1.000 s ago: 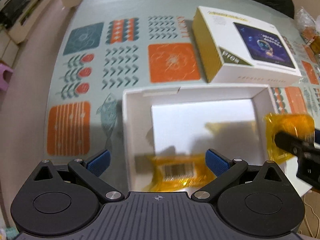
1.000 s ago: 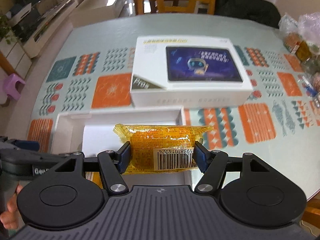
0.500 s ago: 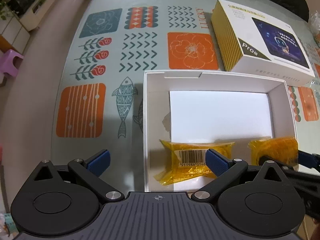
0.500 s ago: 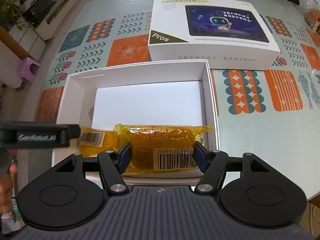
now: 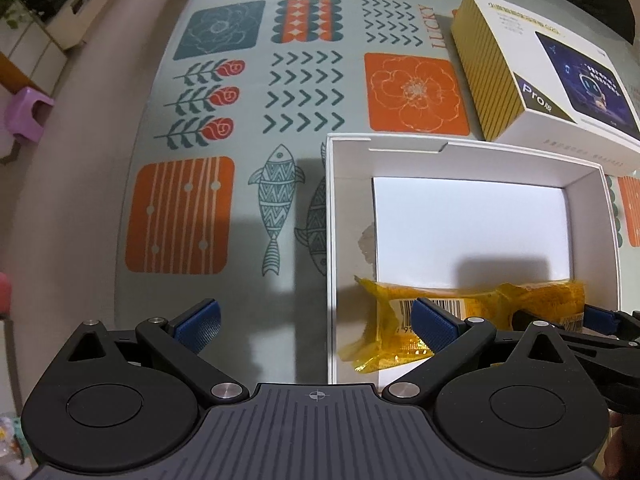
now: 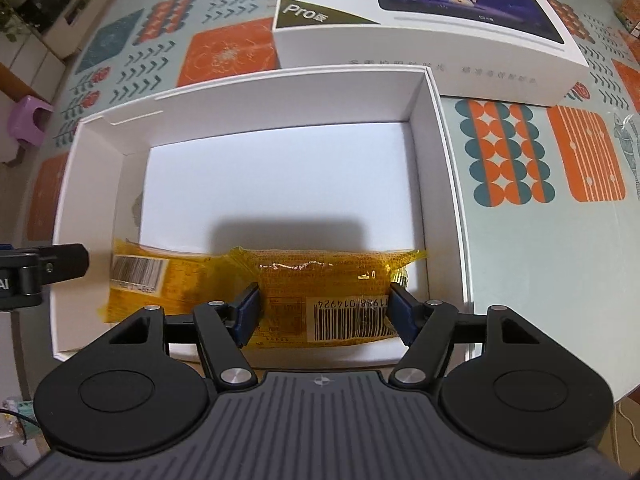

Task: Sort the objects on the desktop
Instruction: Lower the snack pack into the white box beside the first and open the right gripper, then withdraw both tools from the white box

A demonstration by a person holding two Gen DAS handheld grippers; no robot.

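Count on the tabletop: two yellow snack packets [image 6: 332,280] [image 6: 140,276], both inside one open white box [image 6: 280,92]. One closed tablet carton [image 6: 432,28] behind it. Two handheld grippers: left gripper [image 5: 316,322], right gripper [image 6: 324,310]. One purple stool [image 6: 28,120] on the floor.
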